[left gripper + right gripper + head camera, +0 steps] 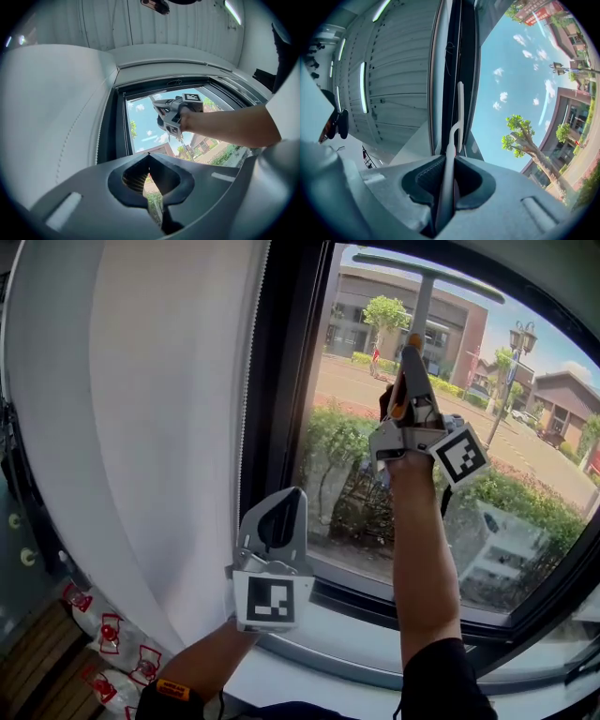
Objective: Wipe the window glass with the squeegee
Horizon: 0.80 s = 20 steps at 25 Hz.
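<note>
The squeegee has a grey handle and a T-shaped blade lying against the top of the window glass. My right gripper is raised high and is shut on the handle. In the right gripper view the handle runs up between the pads to the blade, seen edge-on beside the dark frame. My left gripper hangs lower, at the curtain's edge, shut with nothing in it. From the left gripper view its closed tips point up at the window and at the right gripper.
A white curtain covers the left side, next to the dark window frame. A pale sill runs below the glass. Red-printed white bags lie at the lower left. Outside are shrubs, a street and buildings.
</note>
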### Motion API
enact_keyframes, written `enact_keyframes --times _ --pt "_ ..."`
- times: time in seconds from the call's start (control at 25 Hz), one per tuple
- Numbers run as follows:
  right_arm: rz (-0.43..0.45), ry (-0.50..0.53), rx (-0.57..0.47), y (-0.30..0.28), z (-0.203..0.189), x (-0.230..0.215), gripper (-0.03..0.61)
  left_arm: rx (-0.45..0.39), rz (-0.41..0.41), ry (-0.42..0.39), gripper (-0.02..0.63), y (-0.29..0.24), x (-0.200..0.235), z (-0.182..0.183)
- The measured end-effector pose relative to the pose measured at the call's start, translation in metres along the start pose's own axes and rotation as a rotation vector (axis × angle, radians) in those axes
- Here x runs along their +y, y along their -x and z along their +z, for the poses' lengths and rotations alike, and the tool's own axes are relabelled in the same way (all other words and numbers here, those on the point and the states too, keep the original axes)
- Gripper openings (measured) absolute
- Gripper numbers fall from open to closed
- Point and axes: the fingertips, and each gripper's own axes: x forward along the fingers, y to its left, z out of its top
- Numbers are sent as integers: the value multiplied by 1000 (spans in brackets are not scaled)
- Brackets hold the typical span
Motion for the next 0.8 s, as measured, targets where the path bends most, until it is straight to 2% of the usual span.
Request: enact_keyframes --times 0.2,0.36,0.6,0.8 --pt "-29 -17 -13 -29 1 -4 41 -8 1 -7 5 3 6 5" --pt "-60 -65 -15 -26 -8 -10 41 -3 7 5 5 10 10 -2" --pt "-73 -131 -8 17 -39 -9 41 18 -1 45 5 21 5 -19" --pt "-99 -207 12 74 -77 -2 41 70 -31 80 5 32 -16 -47"
